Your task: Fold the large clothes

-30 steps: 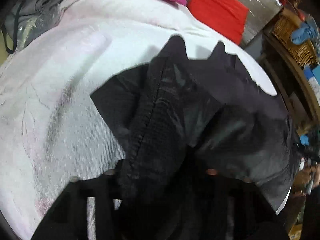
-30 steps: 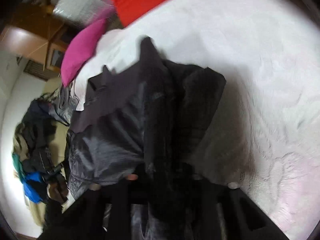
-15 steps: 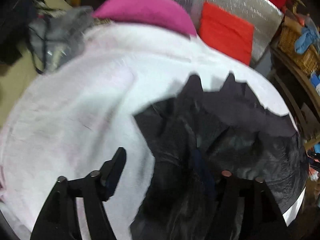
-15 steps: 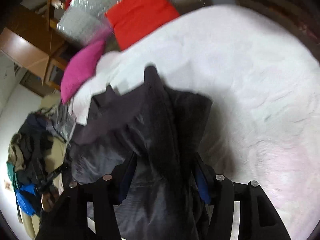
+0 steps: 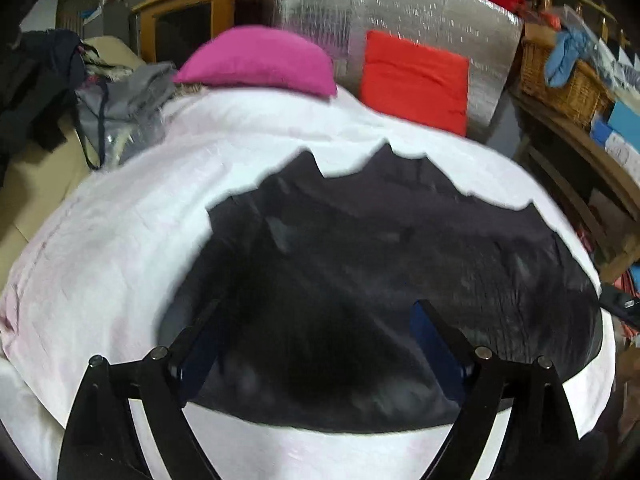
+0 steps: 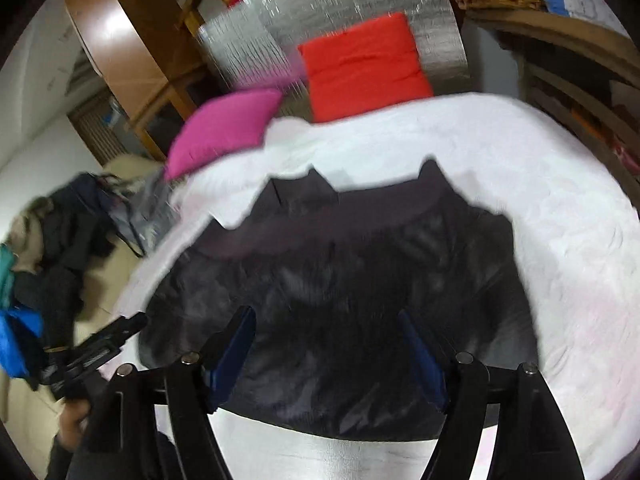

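Garment (image 5: 400,264) blurred, folds unclear | left claw (image 5: 316,320) opening, empty | right claw (image 6: 326,328) opening, empty

Slightly glossy dark cloth garment (image 5: 380,280) on matt white bedspread (image 5: 120,260)

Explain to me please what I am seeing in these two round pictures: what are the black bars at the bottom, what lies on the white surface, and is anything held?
No robot is here: a person carries a two-finger claw in each hand, and a wide-angle camera on each claw looks forward along its fingers. That is why the pictures look round and bent.

The black bars are the claws themselves: the left claw in the left wrist view, the right claw in the right wrist view.

On the white bed cover lies a dark garment, bunched and partly folded. Behind it lie a pink cushion and a red cushion.

Nothing is held. Both claws' jaws are opening, and the garment rests on the cover beyond them, not pinched. The pictures are blurred, so fine details of the cloth are unclear.
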`<action>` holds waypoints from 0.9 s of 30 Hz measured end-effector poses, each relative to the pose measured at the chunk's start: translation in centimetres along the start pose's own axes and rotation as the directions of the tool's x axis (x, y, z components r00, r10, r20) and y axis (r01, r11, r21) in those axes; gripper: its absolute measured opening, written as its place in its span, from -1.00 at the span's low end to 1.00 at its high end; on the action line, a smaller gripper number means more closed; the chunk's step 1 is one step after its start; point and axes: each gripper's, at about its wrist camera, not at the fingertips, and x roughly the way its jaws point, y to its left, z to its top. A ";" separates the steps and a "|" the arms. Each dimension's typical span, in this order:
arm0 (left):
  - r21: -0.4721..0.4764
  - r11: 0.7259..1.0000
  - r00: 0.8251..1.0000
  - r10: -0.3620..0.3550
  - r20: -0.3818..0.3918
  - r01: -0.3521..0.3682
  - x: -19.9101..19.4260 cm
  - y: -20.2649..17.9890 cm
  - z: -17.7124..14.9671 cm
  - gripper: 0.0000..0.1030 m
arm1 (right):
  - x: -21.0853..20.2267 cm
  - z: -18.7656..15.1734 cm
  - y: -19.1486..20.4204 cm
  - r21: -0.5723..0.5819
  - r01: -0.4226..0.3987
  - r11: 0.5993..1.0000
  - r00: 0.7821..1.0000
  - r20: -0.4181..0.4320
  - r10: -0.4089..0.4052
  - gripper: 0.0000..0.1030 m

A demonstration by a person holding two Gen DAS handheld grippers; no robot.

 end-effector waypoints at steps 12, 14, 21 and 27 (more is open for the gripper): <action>0.056 0.994 0.996 0.093 0.012 -0.093 -2.5 -2.1 -1.2 0.78 | -2.1 -0.5 4.4 -0.124 0.155 0.980 0.988 0.030 -0.153 0.51; 0.069 0.993 0.994 0.094 0.049 -0.097 -4.1 -2.8 -1.2 0.79 | -4.2 -1.5 5.4 -0.135 0.157 0.978 0.986 0.073 -0.148 0.52; 0.092 0.993 0.990 0.062 0.130 -0.074 -8.7 -5.2 -1.4 0.83 | -7.7 -5.6 6.7 -0.101 0.193 0.976 0.973 0.148 -0.177 0.57; 0.074 0.996 0.991 0.042 0.123 -0.052 -10.5 -6.3 -2.3 0.87 | -9.2 -7.3 7.4 -0.130 0.263 0.956 0.956 0.166 -0.241 0.61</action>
